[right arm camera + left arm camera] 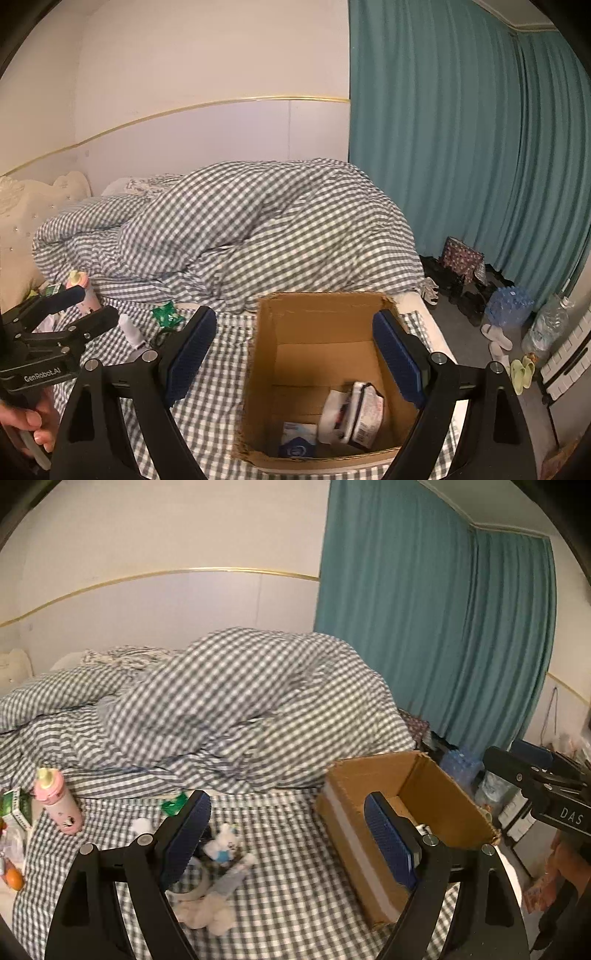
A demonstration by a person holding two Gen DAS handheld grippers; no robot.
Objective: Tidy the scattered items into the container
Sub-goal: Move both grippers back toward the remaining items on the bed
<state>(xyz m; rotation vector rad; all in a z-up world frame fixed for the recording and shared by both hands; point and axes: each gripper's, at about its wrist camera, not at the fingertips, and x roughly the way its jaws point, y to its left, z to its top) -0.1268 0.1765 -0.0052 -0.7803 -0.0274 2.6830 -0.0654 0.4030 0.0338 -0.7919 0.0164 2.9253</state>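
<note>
**Between drops, both claws empty**

The cardboard box point(325, 376) fills the lower centre of the right wrist view, with a few packets already on its floor. The right gripper point(295, 354) hangs above it, jaws spread, holding nothing. In the left wrist view, the left gripper point(284, 834) is spread too, over the small white toy point(223, 843) at lower centre; a pink bottle point(59, 801) stands at far left. Next, I'd judge, comes lowering onto that toy and closing squarely.
</note>
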